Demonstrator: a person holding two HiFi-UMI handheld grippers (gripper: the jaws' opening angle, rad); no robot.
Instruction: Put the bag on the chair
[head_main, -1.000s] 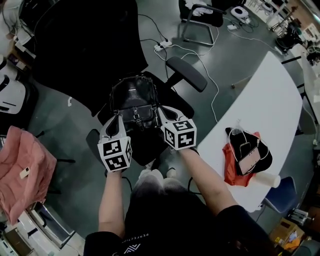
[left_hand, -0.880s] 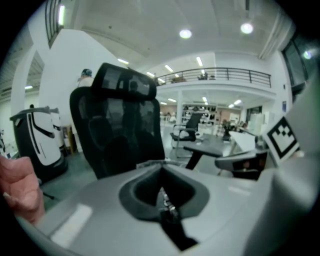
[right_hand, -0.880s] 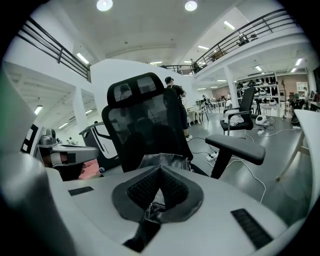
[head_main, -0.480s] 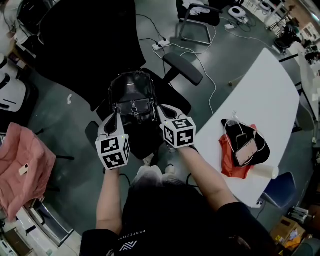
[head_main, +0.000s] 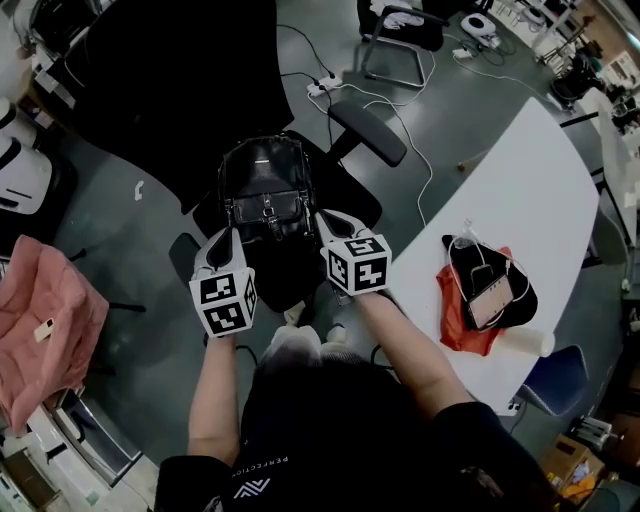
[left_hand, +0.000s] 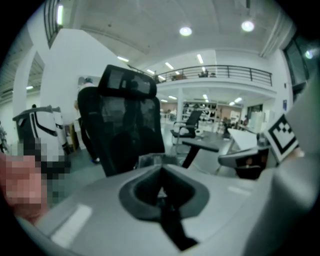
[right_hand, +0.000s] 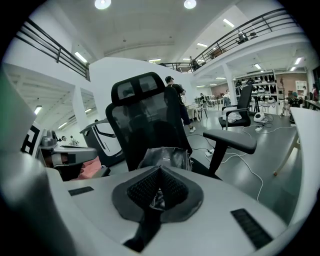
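A black leather bag (head_main: 265, 185) with a front buckle rests on the seat of a black office chair (head_main: 345, 205), its top toward the tall backrest (head_main: 170, 90). Both grippers are at the bag's near lower corners. My left gripper (head_main: 228, 236) is shut at the left corner, my right gripper (head_main: 322, 218) shut at the right one. In the right gripper view the closed jaws (right_hand: 156, 197) pinch a dark shiny fold, with the bag (right_hand: 165, 156) just beyond. In the left gripper view the shut jaws (left_hand: 161, 192) show a thin sliver between them, below the bag's edge (left_hand: 150, 160).
The chair's armrest (head_main: 368, 133) juts out right of the bag. A white table (head_main: 540, 190) at the right carries a black-and-orange bundle with a phone (head_main: 488, 298). A pink cloth (head_main: 45, 330) lies at the left. Cables (head_main: 400, 115) run across the floor behind.
The bag and both grippers have shifted slightly toward the backrest. Both grippers stay shut at the bag's corners.
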